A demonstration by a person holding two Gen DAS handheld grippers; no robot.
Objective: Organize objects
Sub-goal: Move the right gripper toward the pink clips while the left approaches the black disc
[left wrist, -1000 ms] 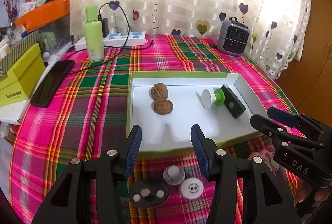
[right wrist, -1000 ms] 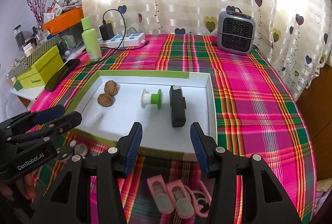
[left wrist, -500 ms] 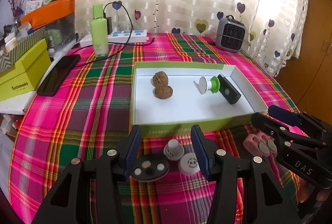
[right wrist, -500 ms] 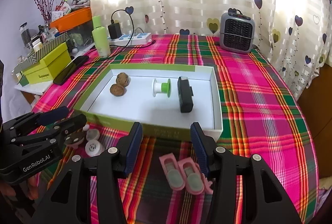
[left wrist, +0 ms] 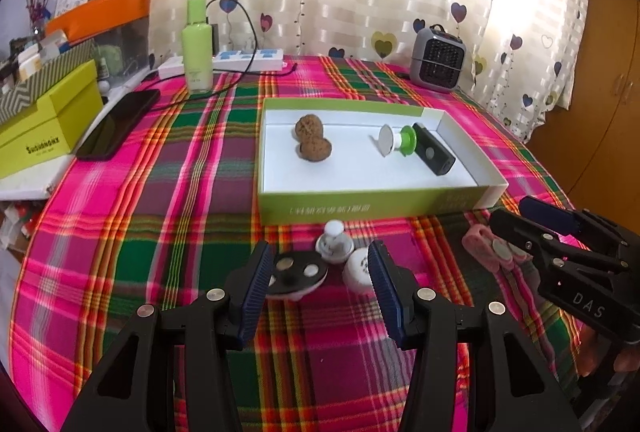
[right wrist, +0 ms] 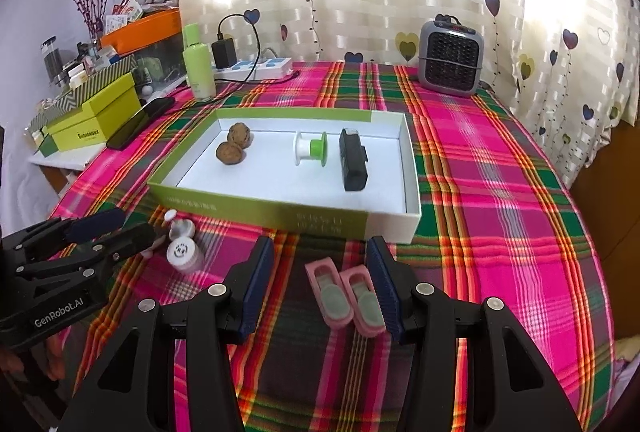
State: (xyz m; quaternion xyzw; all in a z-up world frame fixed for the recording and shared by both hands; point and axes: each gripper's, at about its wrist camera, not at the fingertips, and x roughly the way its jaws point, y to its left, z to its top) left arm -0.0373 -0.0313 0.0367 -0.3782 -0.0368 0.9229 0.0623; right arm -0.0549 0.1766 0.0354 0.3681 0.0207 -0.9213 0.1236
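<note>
1. We see the loose things lying on the plaid tablecloth (right wrist: 500, 191), in front of the box's near wall: a black round disc (left wrist: 294, 274) with three pale spots, a white knobbed cap (left wrist: 334, 242) and a white round piece (left wrist: 358, 270) at the left, and a pink pair of small cases (right wrist: 346, 296), side by side with greyish insets, at the right.
2. Our left gripper (left wrist: 320, 284) hangs with its jaws apart and nothing grasped; the disc and the white round piece lie below the gap between its blue pads.
3. Our right gripper (right wrist: 320, 282) is likewise spread and empty, the pink cases lying under its gap, the right-hand case close to the right pad.
4. The shallow green-and-white box (right wrist: 280, 218) holds two brown walnuts (right wrist: 236, 143) touching each other at its left, a white-and-green spool (right wrist: 310, 147) on its side in the middle, and a black rectangular device (right wrist: 352, 161) just right of the spool.
5. In the left wrist view the right gripper covers part of the pink cases; in the right wrist view the left gripper hides most of the disc.
6. The print on the box's near wall is too blurred for us to read, and we cannot tell what the small pale pieces are.
</note>
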